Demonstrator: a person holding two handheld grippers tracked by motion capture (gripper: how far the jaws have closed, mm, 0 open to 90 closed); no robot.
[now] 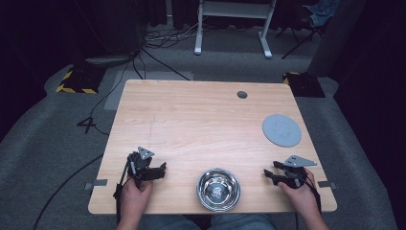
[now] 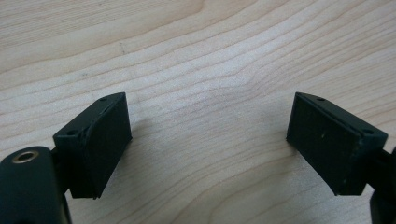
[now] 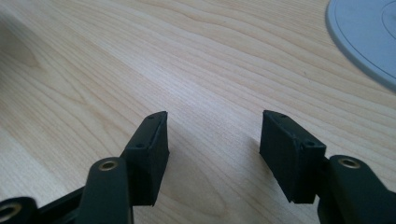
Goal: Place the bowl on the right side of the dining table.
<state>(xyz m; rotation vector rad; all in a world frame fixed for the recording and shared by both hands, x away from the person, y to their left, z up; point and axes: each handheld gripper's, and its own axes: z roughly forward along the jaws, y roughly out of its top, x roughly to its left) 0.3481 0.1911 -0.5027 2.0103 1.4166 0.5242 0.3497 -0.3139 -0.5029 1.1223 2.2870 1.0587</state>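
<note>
Steel bowl (image 1: 218, 189) sits at the bottom centre of the high view on the wooden desk (image 1: 191, 120), midway between the left claw (image 1: 162, 168) and the right claw (image 1: 267, 174), both gaping wide and empty, each pointing inward toward it, neither clearly nearer.

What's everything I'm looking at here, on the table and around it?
metal bowl: one, shiny silver, near edge of the table, between the two hands
round disc: one, light grey, flat on the table's right side
table: one, light wood, with a small grey hole cover near the far edge
white frame legs: one set, on the floor behind the table
cables: several, black, on the grey floor
left gripper: one, black, fingers open, nothing between
right gripper: one, black, fingers open, nothing between
</note>
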